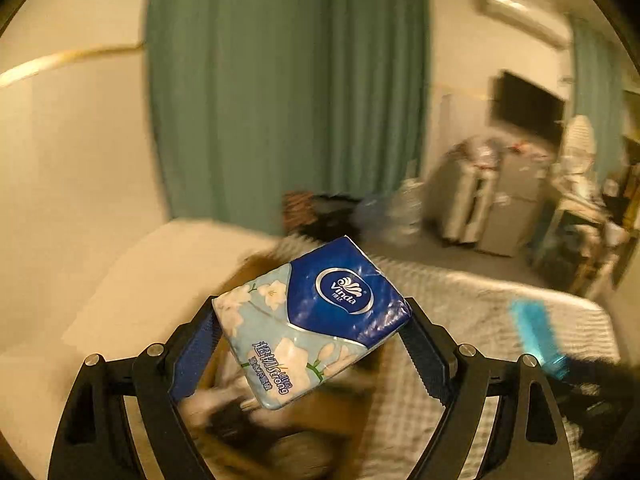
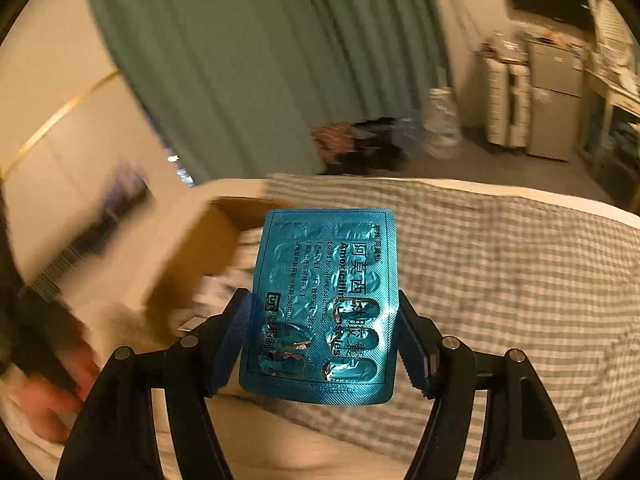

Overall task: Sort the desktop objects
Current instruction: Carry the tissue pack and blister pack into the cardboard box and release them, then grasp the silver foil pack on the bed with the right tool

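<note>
My left gripper (image 1: 310,328) is shut on a blue and light-blue Vinda tissue pack (image 1: 312,316), held in the air above a brown cardboard box (image 1: 256,276) that is blurred below it. My right gripper (image 2: 324,320) is shut on a teal amoxicillin blister pack (image 2: 324,304), held upright above the checked cloth (image 2: 500,280). The same cardboard box (image 2: 192,264) lies left of it, blurred. The blister pack also shows in the left wrist view (image 1: 536,332) as a teal blur at the right.
A grey-and-white checked cloth (image 1: 460,304) covers the surface. Green curtains (image 1: 280,100) hang behind. A small fridge (image 2: 554,100), drawers (image 2: 508,104) and water bottles (image 2: 440,120) stand on the floor at the far right. A blurred hand (image 2: 48,396) is at the lower left.
</note>
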The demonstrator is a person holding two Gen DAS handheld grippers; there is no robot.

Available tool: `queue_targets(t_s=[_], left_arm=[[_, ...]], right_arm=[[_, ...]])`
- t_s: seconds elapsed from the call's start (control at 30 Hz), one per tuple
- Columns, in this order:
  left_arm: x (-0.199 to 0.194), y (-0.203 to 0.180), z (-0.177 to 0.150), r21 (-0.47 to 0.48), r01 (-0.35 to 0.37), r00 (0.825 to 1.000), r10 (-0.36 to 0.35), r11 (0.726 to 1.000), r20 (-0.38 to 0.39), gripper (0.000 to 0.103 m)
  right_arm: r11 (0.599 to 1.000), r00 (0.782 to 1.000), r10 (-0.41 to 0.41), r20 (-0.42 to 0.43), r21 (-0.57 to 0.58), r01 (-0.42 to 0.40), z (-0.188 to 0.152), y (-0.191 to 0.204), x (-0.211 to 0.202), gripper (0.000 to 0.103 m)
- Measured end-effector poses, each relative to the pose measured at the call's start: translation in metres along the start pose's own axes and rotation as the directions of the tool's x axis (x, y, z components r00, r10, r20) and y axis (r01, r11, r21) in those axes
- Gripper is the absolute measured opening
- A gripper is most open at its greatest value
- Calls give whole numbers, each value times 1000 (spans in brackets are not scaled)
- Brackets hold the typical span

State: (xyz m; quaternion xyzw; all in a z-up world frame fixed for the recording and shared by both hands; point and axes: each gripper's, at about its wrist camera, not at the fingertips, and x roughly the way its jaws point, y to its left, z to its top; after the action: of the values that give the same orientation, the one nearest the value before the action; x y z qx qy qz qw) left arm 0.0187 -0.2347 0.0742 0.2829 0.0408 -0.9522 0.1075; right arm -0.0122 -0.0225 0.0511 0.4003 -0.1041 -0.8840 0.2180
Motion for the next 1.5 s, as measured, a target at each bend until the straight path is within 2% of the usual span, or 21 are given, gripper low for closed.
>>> queue_targets(t_s=[0.13, 0.23, 0.27, 0.3, 0.33, 0.37, 0.43, 0.5, 0.57, 0.63, 0.7, 0.8, 0.9, 0.93, 1.0, 1.03, 1.17, 1.23, 1.3, 1.4, 1.5], left_arm=[[50, 46, -35, -85, 45, 989, -57, 995, -138, 88], [64, 61, -46, -147, 38, 988, -59, 988, -141, 91], [68, 60, -47, -155, 31, 987, -55, 987, -149, 97], [70, 57, -49, -158, 23, 989, -45, 987, -141, 103], [70, 56, -50, -154, 12, 992, -31, 988, -123, 103], [69, 54, -50, -134, -10, 995, -3, 991, -99, 103], [67, 49, -55, -104, -10, 996, 2, 995, -85, 103], [64, 43, -53, -78, 0, 996, -6, 997, -86, 103], [56, 30, -47, -31, 23, 997, -26, 999, -76, 103], [36, 19, -38, 10, 28, 999, -28, 1000, -24, 103], [14, 12, -32, 30, 13, 1000, -13, 999, 4, 103], [0, 8, -38, -17, 0, 999, 0, 1000, -33, 103], [3, 8, -63, -76, 32, 997, -36, 997, -61, 103], [15, 3, -67, -56, 15, 993, -22, 998, -119, 103], [30, -2, -73, -35, -6, 977, -2, 999, -215, 103], [30, -2, -74, -42, -6, 974, -3, 999, -226, 103], [21, -2, -68, -43, 2, 983, -10, 999, -185, 103], [20, -4, -67, -34, -15, 984, 8, 999, -176, 103], [22, -6, -67, -25, -29, 984, 25, 999, -177, 103], [27, -10, -67, -21, -37, 984, 33, 999, -178, 103], [35, -11, -68, -28, -54, 982, 48, 998, -184, 103]], right_arm=[[996, 994, 89, -66, 16, -88, -8, 44, 46, 68], [997, 995, 72, -76, 12, -71, -8, 58, 76, 69], [998, 996, 59, -73, 18, -58, -2, 59, 82, 70], [998, 997, 47, -63, 36, -45, 2, 55, 84, 72], [997, 998, 36, -53, 63, -33, 8, 52, 89, 88], [996, 999, 15, -28, 94, -12, 13, 47, 88, 100], [992, 999, -17, 43, 123, 12, 20, 33, 75, 101], [992, 998, -34, 58, 121, 26, 22, 22, 66, 101], [989, 986, -112, 119, 114, 99, 16, 9, 41, 101], [984, 974, -155, 163, 110, 138, 9, -1, 22, 101], [979, 968, -188, 166, 112, 171, 5, -12, 10, 101], [968, 958, -241, 158, 106, 226, -9, -22, -12, 101], [953, 939, -303, 160, 68, 296, -30, -24, -24, 101], [950, 937, -313, 158, 56, 308, -38, -25, -25, 101], [944, 936, -331, 120, 56, 326, -54, -31, -17, 101], [948, 943, -317, 97, 70, 312, -61, -36, -13, 101], [973, 983, -184, -18, 138, 185, -92, -63, 30, 101], [976, 988, -141, -71, 156, 150, -100, -71, 50, 101], [979, 983, -120, -138, 149, 140, -112, -72, 73, 101], [970, 950, -194, -243, 98, 223, -122, -73, 112, 101], [975, 939, -177, -294, 77, 208, -123, -77, 140, 100]])
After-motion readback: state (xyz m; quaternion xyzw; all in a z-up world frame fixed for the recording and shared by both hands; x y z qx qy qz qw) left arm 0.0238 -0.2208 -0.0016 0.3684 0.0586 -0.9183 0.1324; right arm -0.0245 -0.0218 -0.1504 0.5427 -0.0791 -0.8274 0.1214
